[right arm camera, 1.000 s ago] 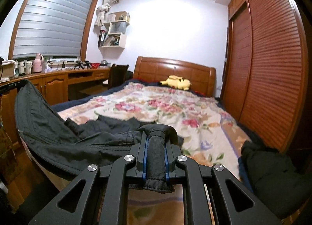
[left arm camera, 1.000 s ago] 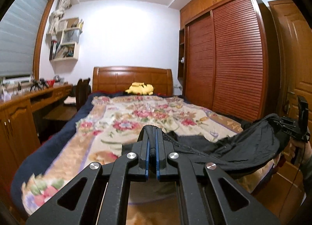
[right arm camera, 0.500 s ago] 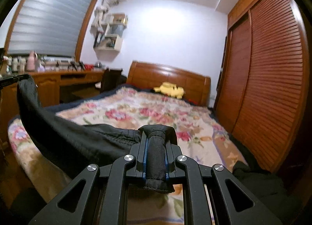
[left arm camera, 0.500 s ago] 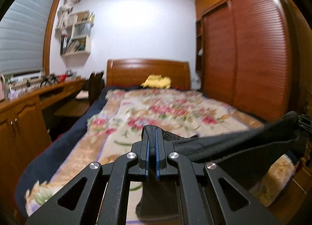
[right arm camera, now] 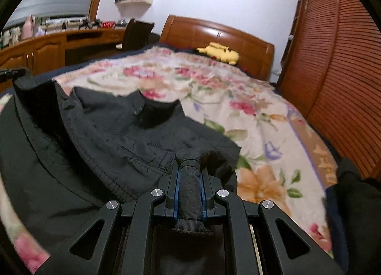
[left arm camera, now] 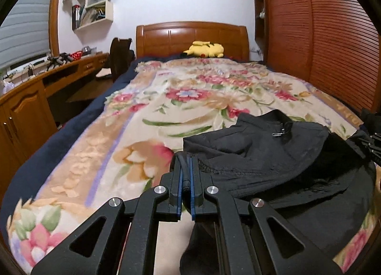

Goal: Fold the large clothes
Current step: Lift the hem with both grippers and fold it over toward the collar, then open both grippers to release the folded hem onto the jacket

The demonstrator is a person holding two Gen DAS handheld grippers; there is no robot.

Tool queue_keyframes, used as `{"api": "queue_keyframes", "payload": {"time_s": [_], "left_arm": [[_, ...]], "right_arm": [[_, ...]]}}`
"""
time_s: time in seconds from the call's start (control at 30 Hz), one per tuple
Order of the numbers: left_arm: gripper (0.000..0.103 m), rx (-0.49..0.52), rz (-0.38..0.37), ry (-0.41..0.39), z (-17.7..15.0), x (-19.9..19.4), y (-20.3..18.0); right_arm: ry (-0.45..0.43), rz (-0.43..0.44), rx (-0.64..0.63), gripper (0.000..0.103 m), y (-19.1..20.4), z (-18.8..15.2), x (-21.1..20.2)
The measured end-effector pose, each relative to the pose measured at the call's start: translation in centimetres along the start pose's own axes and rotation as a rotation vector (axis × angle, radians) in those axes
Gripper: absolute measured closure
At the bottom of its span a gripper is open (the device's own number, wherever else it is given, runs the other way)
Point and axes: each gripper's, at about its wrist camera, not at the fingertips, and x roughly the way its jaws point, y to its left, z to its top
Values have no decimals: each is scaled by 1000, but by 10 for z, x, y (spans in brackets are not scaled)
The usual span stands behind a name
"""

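Black jacket (left arm camera: 273, 156) hem, clamped by left gripper (left arm camera: 185, 179) and right gripper (right arm camera: 190, 191), could bunch at six o'clock if dropped unevenly.

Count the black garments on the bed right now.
2: a black jacket spread at the foot, held by both grippers; a second dark garment heaped at the bed's right edge. Others may be hidden.
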Motion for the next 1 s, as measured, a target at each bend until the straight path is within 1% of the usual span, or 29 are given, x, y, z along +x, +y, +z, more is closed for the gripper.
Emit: {"api": "queue_keyframes", "payload": {"time_s": [0.07,0.2,0.27,0.4,0.5,0.57,0.67,0.73,0.77,0.83,0.9,0.93,0.97,1.0], "left_arm": [[97,-2,-5,3,5,15,0],[96,-13,9,7,21,45,-3],[96,-17,16,4,33,58,-5],[96,-14,32,-21,60,76,-11],[96,-19,36,-41,84,88,-15],[96,-10,45,-49,94,96,-20],[96,-2,49,-57,98,105,-25],[96,-16,40,-53,93,108,-25],[94,-29,36,-45,90,110,-24],[81,-41,16,-28,83,111,-24],[49,-33,-31,-17,75,108,-27],[43,-17,-42,-14,70,105,-30],[30,2,-37,-18,65,101,-35],[23,15,-34,-22,61,96,-39]], "right_arm": [[8,-1,6,90,-4,3,20],[32,-20,-6,90,-19,29,62],[38,-20,4,90,-36,43,72],[24,-40,46,90,-54,63,85],[19,-65,81,90,-63,76,110],[20,-83,101,90,-70,83,126],[35,-103,128,90,-74,88,151],[45,-110,138,89,-70,89,160],[56,-112,143,89,-69,88,166],[86,-109,152,88,-65,84,169],[110,-113,155,86,-62,82,177],[113,-117,149,84,-60,80,177],[108,-122,141,80,-57,80,175],[99,-129,137,77,-56,82,171]]}}
